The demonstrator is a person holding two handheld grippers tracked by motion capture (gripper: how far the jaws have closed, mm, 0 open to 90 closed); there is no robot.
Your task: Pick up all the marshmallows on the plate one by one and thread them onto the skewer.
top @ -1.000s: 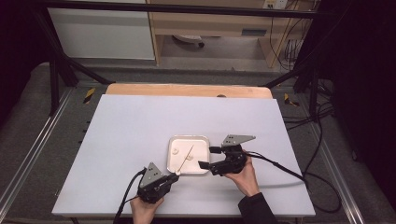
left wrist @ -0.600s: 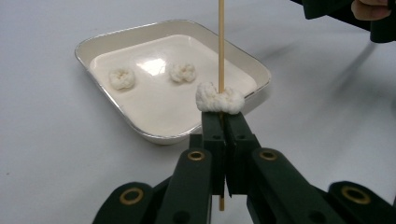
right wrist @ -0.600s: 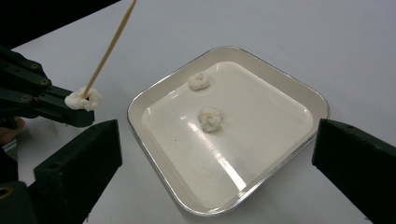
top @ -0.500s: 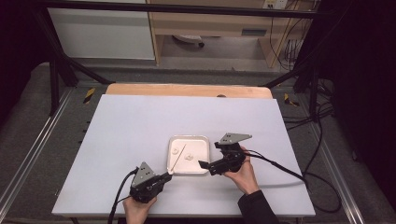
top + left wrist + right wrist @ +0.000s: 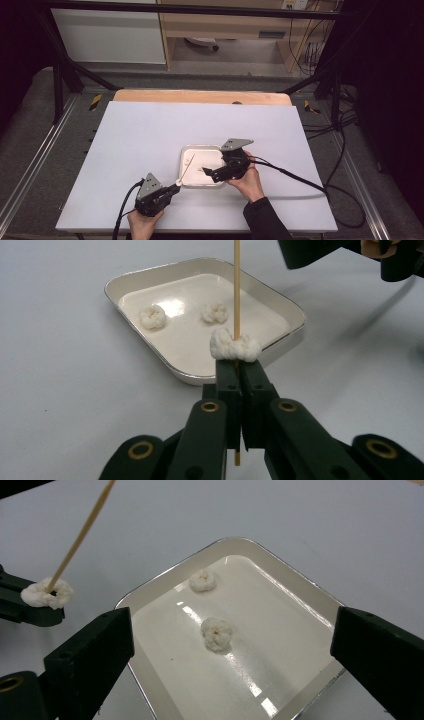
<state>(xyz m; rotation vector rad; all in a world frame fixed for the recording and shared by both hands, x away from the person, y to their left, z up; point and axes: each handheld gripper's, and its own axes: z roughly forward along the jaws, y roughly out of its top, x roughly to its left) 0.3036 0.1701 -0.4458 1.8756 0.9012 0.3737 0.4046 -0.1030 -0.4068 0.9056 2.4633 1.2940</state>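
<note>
The skewer (image 5: pixel 236 290) is clamped near its blunt end in the left tongs (image 5: pixel 236 371), whose jaws are pressed together on it; it rises straight toward twelve o'clock in the left gripper view, and in the high view (image 5: pixel 187 167) it slants from the tongs toward one o'clock over the tray's near left corner; one white puff (image 5: pixel 235 347) is threaded on it and sits right against the jaw tips, also seen at nine o'clock in the right gripper view (image 5: pixel 47 594); the tray (image 5: pixel 130 282) is a shallow white rectangle with rounded corners, lying on the bench (image 5: pixel 150 130) just beyond the left tongs; two more puffs lie loose inside it, well apart from each other, the left puff (image 5: pixel 152 316) and the far puff (image 5: pixel 215 312) in the left gripper view; in the right gripper view one sits at the middle (image 5: pixel 216 633) and the other toward eleven o'clock of it (image 5: pixel 203 580); neither touches the tray wall; the right tongs (image 5: pixel 225 660) hang over the tray with jaws spread wide, having just been opening and then easing in slightly, nothing between the pads but the tray floor below; in the high view the right tongs (image 5: pixel 207 171) point toward nine o'clock from the tray's right edge, held in the right hand (image 5: pixel 247 180), a dark sleeve (image 5: pixel 265 220) behind it; the left tongs (image 5: pixel 172 189) sit at seven o'clock of the tray, gripped by the left hand (image 5: pixel 142 222) at the bench's near edge; a cable (image 5: pixel 300 182) trails from the right tongs toward four o'clock across the bench.
</note>
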